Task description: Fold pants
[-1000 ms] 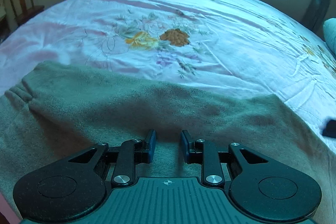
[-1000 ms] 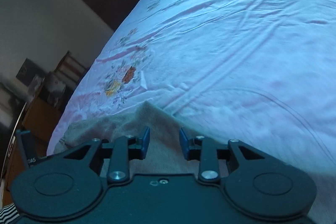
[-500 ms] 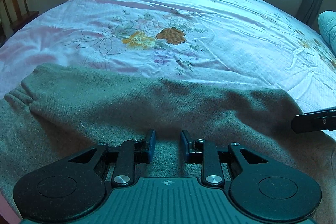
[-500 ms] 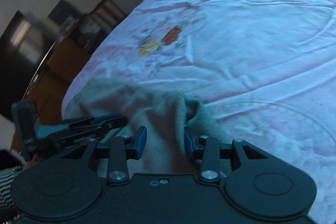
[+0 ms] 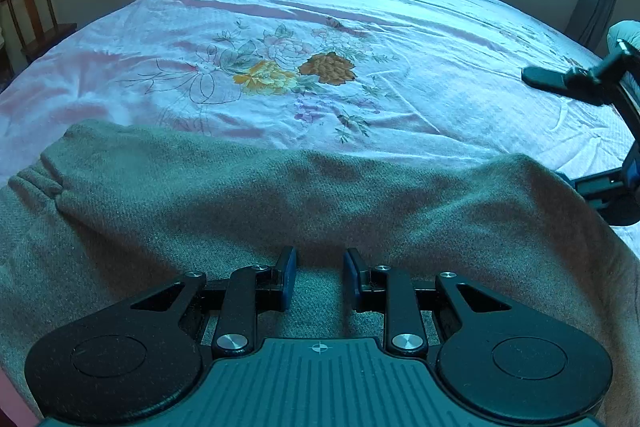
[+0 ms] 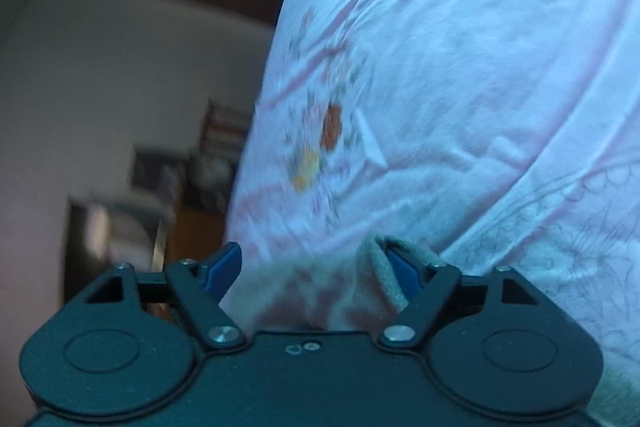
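Left wrist view shows the soft, limp pants (image 5: 320,195) pinched by the left gripper (image 5: 319,277) near their edge, while the right gripper (image 6: 316,269), whose jaws have just been opening, is spread wide with cloth loose between them.

Grey-green pants (image 5: 280,203) on pale pink bedspread (image 5: 400,27) with orange and brown flowers

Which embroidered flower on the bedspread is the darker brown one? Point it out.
The brown flower, right of the yellow flower in the left wrist view, above the grey pants. Its neighbour is paler and golden.
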A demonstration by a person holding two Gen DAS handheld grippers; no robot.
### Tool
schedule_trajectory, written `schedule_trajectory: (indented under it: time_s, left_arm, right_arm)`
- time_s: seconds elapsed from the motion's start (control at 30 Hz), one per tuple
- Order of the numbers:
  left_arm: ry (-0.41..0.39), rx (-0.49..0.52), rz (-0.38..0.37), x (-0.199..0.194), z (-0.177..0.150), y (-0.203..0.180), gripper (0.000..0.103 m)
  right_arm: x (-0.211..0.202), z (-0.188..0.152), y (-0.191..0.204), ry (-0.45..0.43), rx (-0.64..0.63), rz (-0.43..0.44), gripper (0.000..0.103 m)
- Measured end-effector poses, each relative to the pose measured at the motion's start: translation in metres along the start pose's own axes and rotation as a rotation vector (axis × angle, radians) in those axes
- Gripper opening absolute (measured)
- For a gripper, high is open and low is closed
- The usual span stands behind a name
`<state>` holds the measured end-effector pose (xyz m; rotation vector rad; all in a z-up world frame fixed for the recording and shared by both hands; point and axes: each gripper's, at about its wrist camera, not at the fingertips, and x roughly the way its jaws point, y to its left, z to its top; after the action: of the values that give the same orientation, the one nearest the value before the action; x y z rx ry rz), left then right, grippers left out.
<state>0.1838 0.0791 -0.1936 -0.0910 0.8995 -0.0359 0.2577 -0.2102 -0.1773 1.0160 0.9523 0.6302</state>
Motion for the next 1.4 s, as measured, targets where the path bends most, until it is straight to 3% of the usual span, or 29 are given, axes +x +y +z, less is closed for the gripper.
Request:
schedule_trajectory:
  time_s: [0.1, 0.2, 0.3, 0.4, 0.5, 0.63, 0.7, 0.77, 0.83, 0.93, 1.0, 1.03, 1.07, 1.1, 1.17, 1.23, 1.3, 1.4]
  left_arm:
    - [-0.001, 0.008, 0.004, 0.0, 0.0, -0.001, 0.027]
    - [0.001, 0.0, 0.0, 0.0, 0.0, 0.0, 0.027]
    - [0.0, 0.003, 0.001, 0.0, 0.0, 0.0, 0.027]
    - [-0.003, 0.003, -0.002, 0.0, 0.0, 0.001, 0.027]
    - [-0.003, 0.003, -0.001, -0.001, 0.0, 0.0, 0.027]
    - [0.003, 0.001, -0.006, -0.001, 0.001, 0.001, 0.027]
    - [0.002, 0.0, -0.006, 0.0, 0.001, 0.001, 0.027]
    - [-0.001, 0.006, -0.002, 0.0, 0.0, 0.0, 0.027]
    - [-0.004, 0.01, 0.002, 0.001, -0.001, -0.001, 0.027]
    - [-0.002, 0.003, 0.005, 0.0, -0.001, -0.001, 0.027]
    - [0.001, -0.004, 0.007, 0.0, 0.0, -0.001, 0.027]
    - [0.002, -0.004, 0.007, 0.001, 0.0, -0.001, 0.027]
    - [0.002, 0.0, 0.008, 0.001, 0.001, -0.001, 0.027]
    - [0.001, 0.002, 0.009, 0.002, 0.001, -0.001, 0.027]
    - [-0.002, 0.001, 0.008, 0.002, 0.0, -0.001, 0.027]
    - [-0.007, 0.008, 0.013, 0.003, -0.001, -0.002, 0.028]
    - [-0.011, 0.016, 0.019, 0.003, -0.002, -0.004, 0.028]
    - [-0.015, -0.002, 0.008, 0.002, -0.002, -0.001, 0.028]
  right_arm:
    - [-0.005, 0.004, -0.013, -0.07, 0.074, 0.041, 0.059]
    - [-0.001, 0.007, -0.001, -0.005, 0.011, 0.001, 0.058]
    - [-0.012, 0.012, 0.01, 0.03, -0.086, -0.095, 0.058]
    - [-0.024, 0.012, 0.006, 0.127, -0.121, -0.149, 0.058]
    - [-0.025, 0.0, 0.007, 0.222, -0.169, -0.142, 0.048]
    - [-0.024, -0.02, 0.036, 0.319, -0.385, -0.187, 0.045]
    - [-0.029, -0.034, 0.054, 0.31, -0.514, -0.265, 0.045]
    - [-0.037, -0.044, 0.061, 0.3, -0.565, -0.278, 0.045]
    - [-0.033, -0.047, 0.058, 0.302, -0.54, -0.252, 0.046]
    - [-0.01, -0.028, 0.031, 0.286, -0.3, -0.148, 0.054]
    - [0.001, -0.018, 0.017, 0.228, -0.154, -0.06, 0.061]
    - [0.005, -0.014, 0.015, 0.192, -0.117, -0.039, 0.067]
    - [0.007, -0.012, 0.014, 0.155, -0.091, -0.046, 0.066]
    - [0.008, -0.01, 0.013, 0.12, -0.076, -0.065, 0.06]
    - [0.006, -0.008, 0.008, 0.076, -0.06, -0.112, 0.02]
    - [0.0, -0.007, -0.005, 0.035, -0.01, -0.156, 0.0]
    - [-0.005, -0.01, -0.016, 0.003, 0.042, -0.145, 0.0]
    - [-0.004, -0.016, -0.012, -0.035, 0.008, -0.192, 0.0]
